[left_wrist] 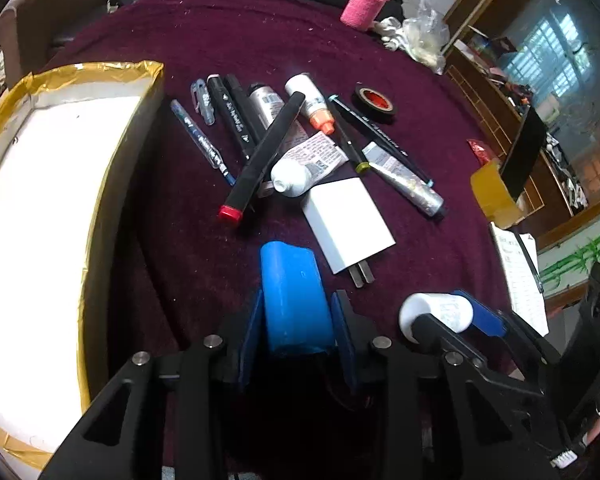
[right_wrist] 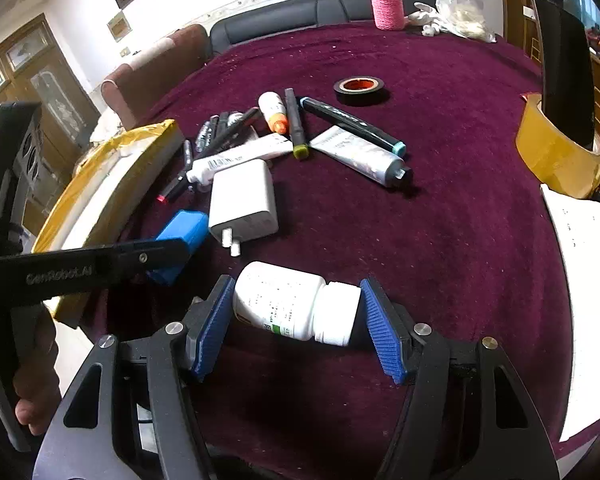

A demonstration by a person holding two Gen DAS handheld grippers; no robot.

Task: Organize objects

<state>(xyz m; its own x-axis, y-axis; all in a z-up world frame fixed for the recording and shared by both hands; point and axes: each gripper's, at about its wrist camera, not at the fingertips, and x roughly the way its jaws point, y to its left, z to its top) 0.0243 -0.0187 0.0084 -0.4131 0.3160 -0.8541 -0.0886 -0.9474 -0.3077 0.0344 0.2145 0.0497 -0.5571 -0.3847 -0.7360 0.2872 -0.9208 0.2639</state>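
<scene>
Left wrist: both grippers loaded, box is the drop target

Far left: open box (left_wrist: 80, 80) with gold-taped rim, white inside, nothing visible in it. Sits on the maroon worktop (left_wrist: 204, 32) just left of the clutter.

Left gripper (left_wrist: 296, 320): fingers narrow, clamped on the blue block (left_wrist: 292, 292) by its two long sides. Block points away from the camera, looks clear of the pile.

Middle: heap of markers, pens and tubes, with a white charger (left_wrist: 346, 224) at its near edge, prongs toward us. Black tape roll (left_wrist: 374, 104) just beyond the heap.

Right gripper (right_wrist: 298, 320): fingers wide but in use, white pill bottle (right_wrist: 296, 304) held lengthwise, base on the left pad, cap on the right. Whether it is lifted or on the cloth, cannot tell.

Far right: yellow tape roll (right_wrist: 556, 160) near the worktop edge.

Step in hand, my read: carry the block left into the box.
- Lift over the taped rim before traversing; that wall is tall.
- Set it against a wall or corner so room remains for the rest.
- End-grip on the bottle is weak: keep it level, move slowly, or it may pivot out.
</scene>
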